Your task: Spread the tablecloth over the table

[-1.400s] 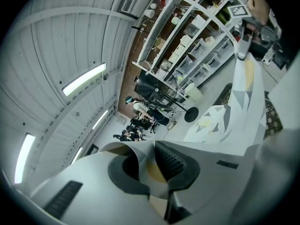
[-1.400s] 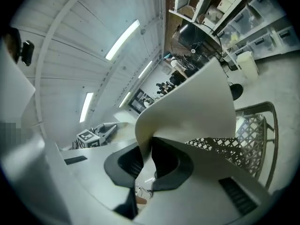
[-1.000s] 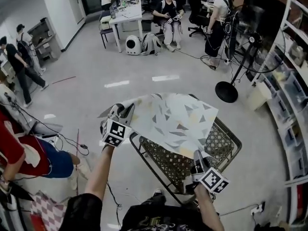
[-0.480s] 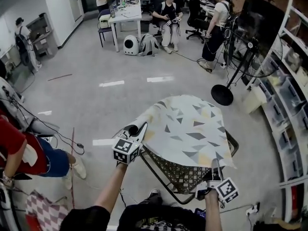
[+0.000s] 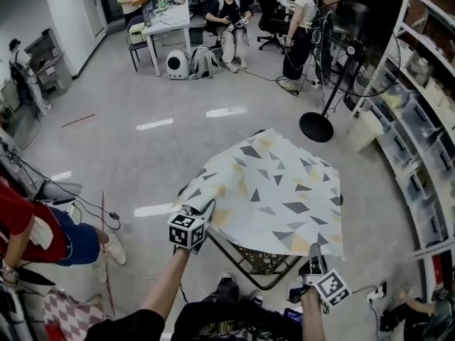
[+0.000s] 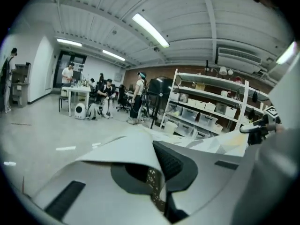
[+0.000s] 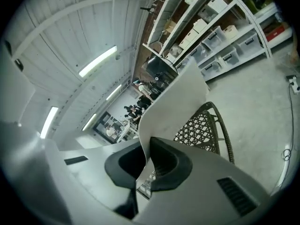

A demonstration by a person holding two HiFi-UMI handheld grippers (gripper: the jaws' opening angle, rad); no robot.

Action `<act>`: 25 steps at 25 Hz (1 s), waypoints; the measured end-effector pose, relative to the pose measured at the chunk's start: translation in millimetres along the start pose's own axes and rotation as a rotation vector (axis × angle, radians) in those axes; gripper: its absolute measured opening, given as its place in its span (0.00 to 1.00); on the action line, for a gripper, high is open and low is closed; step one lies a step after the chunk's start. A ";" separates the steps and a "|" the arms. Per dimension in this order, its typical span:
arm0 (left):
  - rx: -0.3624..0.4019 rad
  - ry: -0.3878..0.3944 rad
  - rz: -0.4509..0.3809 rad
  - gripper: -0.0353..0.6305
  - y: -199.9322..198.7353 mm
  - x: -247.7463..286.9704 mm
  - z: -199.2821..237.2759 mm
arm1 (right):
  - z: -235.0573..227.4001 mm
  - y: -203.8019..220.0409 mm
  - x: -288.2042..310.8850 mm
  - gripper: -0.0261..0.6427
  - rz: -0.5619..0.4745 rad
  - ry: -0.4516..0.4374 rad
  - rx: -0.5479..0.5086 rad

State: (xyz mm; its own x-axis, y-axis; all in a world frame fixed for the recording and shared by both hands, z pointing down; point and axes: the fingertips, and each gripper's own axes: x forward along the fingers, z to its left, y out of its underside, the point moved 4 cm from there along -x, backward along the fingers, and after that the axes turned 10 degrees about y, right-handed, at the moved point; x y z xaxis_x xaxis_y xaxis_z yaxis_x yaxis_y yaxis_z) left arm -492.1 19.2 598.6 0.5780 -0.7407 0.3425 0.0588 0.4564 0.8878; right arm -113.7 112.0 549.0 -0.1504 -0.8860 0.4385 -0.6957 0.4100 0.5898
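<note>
Tablecloth (image 5: pixel 274 190) cloth is pinched in both pairs of jaws. The left gripper (image 6: pixel 157 182) has its jaws pressed together on a fold that curls over the upper jaw. The right gripper (image 7: pixel 143 165) clamps an edge that rises from between its jaws and stands up ahead of them. From the head view, the left gripper holds the near left corner of the cloth and the right gripper the near right corner, with the hem running between them.

Just under that hem the worktop (image 5: pixel 249 265) shows a bare strip of dark lattice and frame at its near edge. Beyond it the patterned sheet covers the rest, out past the far edge. I cannot tell whether it has settled flat or is floating on air.

To finish the step well, I would lower both grippers together and level, with the hem taut so no crease forms. The cloth should be drawn toward the near edge until the bare strip is covered and the overhang looks even on all sides. The jaws should part only once the cloth lies flat.
</note>
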 end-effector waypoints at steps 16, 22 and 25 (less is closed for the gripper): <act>-0.280 -0.130 0.182 0.08 80.1 -2.1 55.6 | -59.3 122.3 8.4 0.06 0.400 0.176 0.007; -0.159 -0.180 0.238 0.09 75.8 17.4 70.5 | -99.7 146.4 28.5 0.06 0.456 0.158 0.113; -0.232 -0.202 0.242 0.09 91.5 22.7 74.8 | -107.7 160.0 33.9 0.07 0.466 0.192 0.141</act>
State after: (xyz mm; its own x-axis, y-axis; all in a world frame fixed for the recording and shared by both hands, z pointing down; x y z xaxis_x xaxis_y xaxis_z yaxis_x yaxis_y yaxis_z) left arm -534.4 7.3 710.6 0.4273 -0.6698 0.6073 0.1362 0.7117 0.6891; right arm -154.5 170.8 731.2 -0.3440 -0.5555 0.7570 -0.6758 0.7062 0.2111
